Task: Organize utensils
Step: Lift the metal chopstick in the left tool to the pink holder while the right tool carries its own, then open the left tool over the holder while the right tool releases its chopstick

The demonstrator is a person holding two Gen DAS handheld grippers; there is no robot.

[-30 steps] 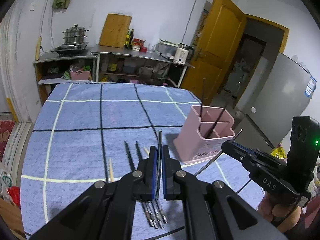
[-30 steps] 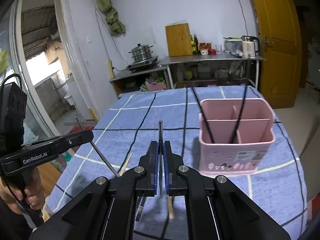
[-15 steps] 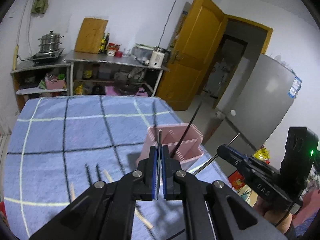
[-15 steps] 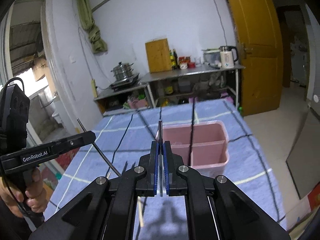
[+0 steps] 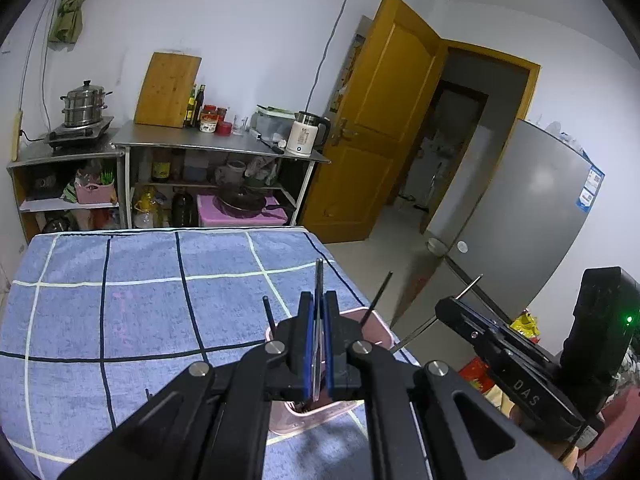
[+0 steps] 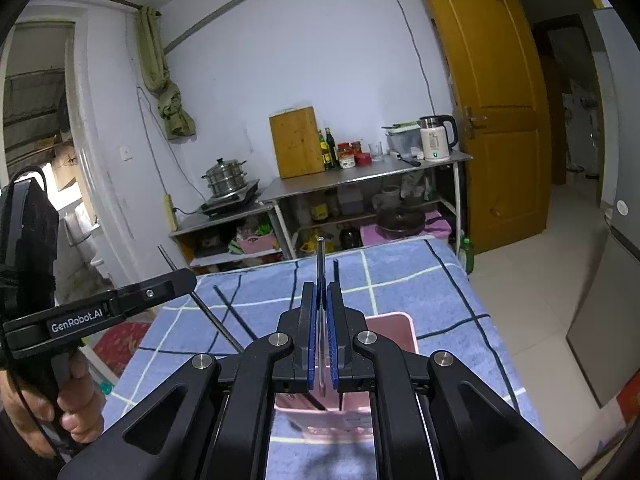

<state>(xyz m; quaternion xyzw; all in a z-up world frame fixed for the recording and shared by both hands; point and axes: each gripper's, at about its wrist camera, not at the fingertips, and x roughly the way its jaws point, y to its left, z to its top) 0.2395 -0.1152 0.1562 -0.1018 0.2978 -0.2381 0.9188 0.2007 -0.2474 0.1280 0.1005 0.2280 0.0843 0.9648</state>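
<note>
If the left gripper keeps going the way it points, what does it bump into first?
Probably the pink utensil holder: the left gripper, shut on a metal chopstick, sits right over its rim. Depth is unclear, so it might pass just above.

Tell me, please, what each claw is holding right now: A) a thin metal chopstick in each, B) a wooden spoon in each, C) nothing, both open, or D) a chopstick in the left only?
A: the left claw is shut on a metal chopstick, and the right claw pinches another chopstick, both above the pink utensil holder.
</note>
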